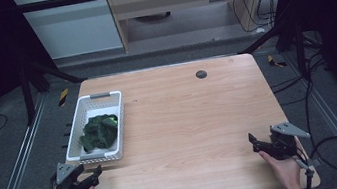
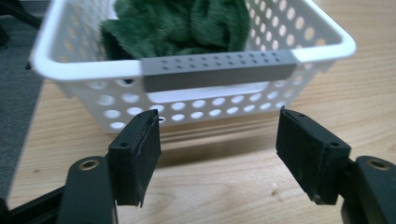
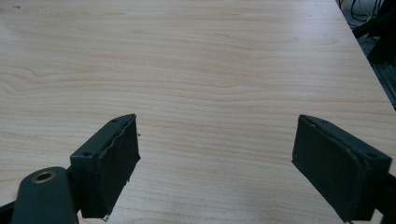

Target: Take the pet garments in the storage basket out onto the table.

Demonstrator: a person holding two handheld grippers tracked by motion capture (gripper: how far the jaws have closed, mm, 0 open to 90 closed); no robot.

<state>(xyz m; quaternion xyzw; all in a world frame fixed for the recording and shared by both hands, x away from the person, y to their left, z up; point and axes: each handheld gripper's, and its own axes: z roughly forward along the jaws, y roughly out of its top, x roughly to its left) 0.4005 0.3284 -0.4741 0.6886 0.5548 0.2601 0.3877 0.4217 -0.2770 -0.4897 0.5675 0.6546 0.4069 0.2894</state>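
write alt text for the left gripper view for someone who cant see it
A white perforated basket with a grey handle strip stands on a wooden table, holding a crumpled dark green cloth. In front of it, the left gripper has its two black jaws open with nothing between them, short of the basket's near wall.

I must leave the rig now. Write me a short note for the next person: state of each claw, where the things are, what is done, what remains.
Left claw: open, nothing between its jaws, at the near left table corner, facing the grey handle of the white basket and not touching it.
Right claw: open and holding nothing, above bare wood at the near right of the table.
Things: the green cloth lies bunched inside the basket, which stands on the left side of the table.
Done: cloth is in the basket.
Left: judging by the left claw's aim, probably to take the basket by its handle; no grip has been made yet.
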